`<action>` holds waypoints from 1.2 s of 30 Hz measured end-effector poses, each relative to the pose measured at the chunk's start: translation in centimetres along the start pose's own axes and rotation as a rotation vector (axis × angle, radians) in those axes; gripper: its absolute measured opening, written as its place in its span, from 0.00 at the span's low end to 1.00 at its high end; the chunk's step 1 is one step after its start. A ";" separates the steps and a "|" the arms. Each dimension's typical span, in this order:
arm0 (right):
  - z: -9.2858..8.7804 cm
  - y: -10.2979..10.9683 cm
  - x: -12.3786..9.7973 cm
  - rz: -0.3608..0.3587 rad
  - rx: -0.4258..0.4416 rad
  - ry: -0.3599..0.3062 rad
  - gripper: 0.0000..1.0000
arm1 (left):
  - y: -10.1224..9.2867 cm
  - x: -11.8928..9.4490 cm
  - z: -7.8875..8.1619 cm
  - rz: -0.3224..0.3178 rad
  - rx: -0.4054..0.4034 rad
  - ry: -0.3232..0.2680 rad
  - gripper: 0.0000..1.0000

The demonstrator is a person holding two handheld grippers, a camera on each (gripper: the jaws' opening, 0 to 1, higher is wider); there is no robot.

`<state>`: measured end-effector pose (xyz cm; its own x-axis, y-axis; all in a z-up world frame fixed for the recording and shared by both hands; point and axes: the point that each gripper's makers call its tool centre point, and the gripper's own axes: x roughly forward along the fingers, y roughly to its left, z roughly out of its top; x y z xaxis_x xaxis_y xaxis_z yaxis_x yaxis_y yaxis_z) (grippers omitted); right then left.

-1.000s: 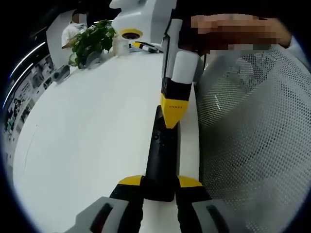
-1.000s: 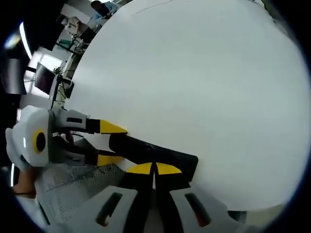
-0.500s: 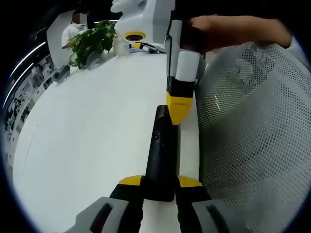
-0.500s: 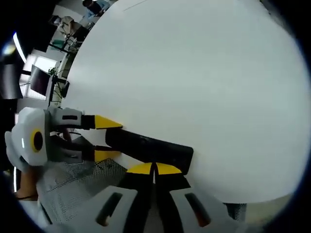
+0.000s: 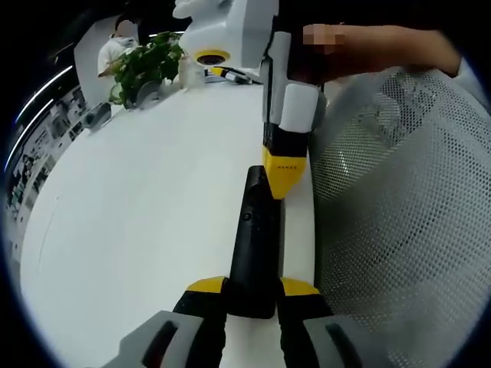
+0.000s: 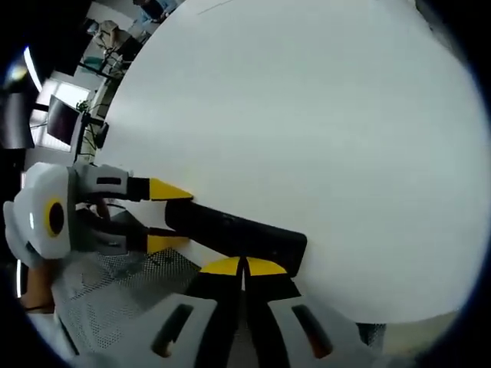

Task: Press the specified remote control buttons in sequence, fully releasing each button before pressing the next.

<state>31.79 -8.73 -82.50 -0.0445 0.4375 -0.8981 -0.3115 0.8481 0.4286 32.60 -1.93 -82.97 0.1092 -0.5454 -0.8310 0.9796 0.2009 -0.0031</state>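
While the left gripper view looked along the table, the scene read as follows.

Left gripper (image 5: pixel 252 295): at 6 o'clock, its yellow-tipped jaws clamped on the near end of the remote.
Remote (image 5: pixel 255 241): a long black bar lying flat on the white table (image 5: pixel 138 222), running from 6 o'clock toward the centre, close to the table's right edge.
Right gripper (image 5: pixel 285 172): came down from 12 o'clock, its yellow tips together and resting on the far end of the remote.
Hand (image 5: pixel 376 47): at 1 o'clock, holding the right gripper's body.
Mesh chair (image 5: pixel 399 207): white, from 2 to 5 o'clock, just beside the table edge.
Plant (image 5: pixel 146 65): green, at 11 o'clock on the far side of the table.
Person (image 5: pixel 113 46): in white, behind the plant.

Right gripper view, in turn.

Right gripper (image 6: pixel 244 267): at 6 o'clock, jaws closed tip to tip with nothing between them, the tips at the remote's end.
Remote (image 6: pixel 234 232): dark, running from the centre bottom toward 9 o'clock on the table (image 6: pixel 307 130).
Left gripper (image 6: pixel 165 215): at 9 o'clock, one yellow tip on each side of the remote's other end, gripping it.
Mesh chair (image 6: pixel 130 284): at 8 o'clock below the table edge.
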 end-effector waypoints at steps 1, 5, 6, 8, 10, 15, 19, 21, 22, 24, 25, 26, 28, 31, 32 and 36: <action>0.0 0.0 0.1 -0.007 -0.011 0.003 0.00 | 0.0 0.0 0.0 -0.001 0.000 0.000 0.25; 0.0 -0.2 0.1 -0.012 -0.018 0.003 0.00 | 0.0 0.0 0.0 -0.001 -0.002 0.000 0.25; 0.0 -0.2 0.1 -0.012 -0.011 0.004 0.00 | 0.0 0.0 0.0 -0.001 -0.003 -0.001 0.25; -0.1 -0.2 0.2 -0.013 -0.006 0.008 0.00 | -0.1 0.1 0.1 -0.002 0.000 -0.003 0.25; -0.1 -0.2 0.2 -0.016 -0.012 0.010 0.00 | -0.1 0.1 0.1 -0.003 -0.001 -0.002 0.25; -0.1 -0.2 0.2 -0.009 -0.003 0.011 0.00 | -0.1 0.1 0.1 -0.003 0.002 -0.003 0.25; -0.1 -0.2 0.1 -0.010 -0.011 0.015 0.00 | -0.1 0.1 0.1 -0.003 0.005 -0.004 0.25; -0.1 -0.1 0.0 -0.005 -0.001 0.012 0.00 | -0.1 0.1 0.1 -0.003 0.005 -0.004 0.25; -0.1 -0.2 0.0 -0.001 0.008 0.011 0.00 | -0.1 0.1 0.1 -0.003 0.005 -0.005 0.25; -0.1 -0.2 -0.1 0.011 0.030 0.007 0.00 | -0.1 0.1 0.1 -0.003 0.006 -0.005 0.25; 0.0 -0.3 -0.1 0.013 0.036 0.003 0.00 | -0.1 0.1 0.1 -0.003 0.005 -0.005 0.25; 0.1 -0.3 -0.2 0.012 0.042 -0.004 0.00 | -0.1 0.1 0.1 -0.002 0.005 -0.005 0.25; 0.4 -0.4 -0.4 0.001 0.038 -0.023 0.00 | -0.1 0.1 0.1 -0.002 0.005 -0.004 0.25; 0.6 -0.4 -0.4 -0.001 0.039 -0.034 0.00 | -0.1 0.2 0.1 -0.002 0.006 -0.004 0.25; 0.6 -0.5 -0.4 -0.001 0.040 -0.038 0.00 | -0.1 0.2 0.1 -0.002 0.006 -0.005 0.25; 1.1 -0.3 -0.6 -0.005 0.020 -0.066 0.00 | -0.1 0.1 0.1 -0.003 0.011 -0.004 0.25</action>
<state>32.95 -8.89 -81.92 0.0202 0.4517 -0.8920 -0.2926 0.8557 0.4267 32.50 -2.12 -83.04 0.1073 -0.5492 -0.8288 0.9817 0.1906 0.0008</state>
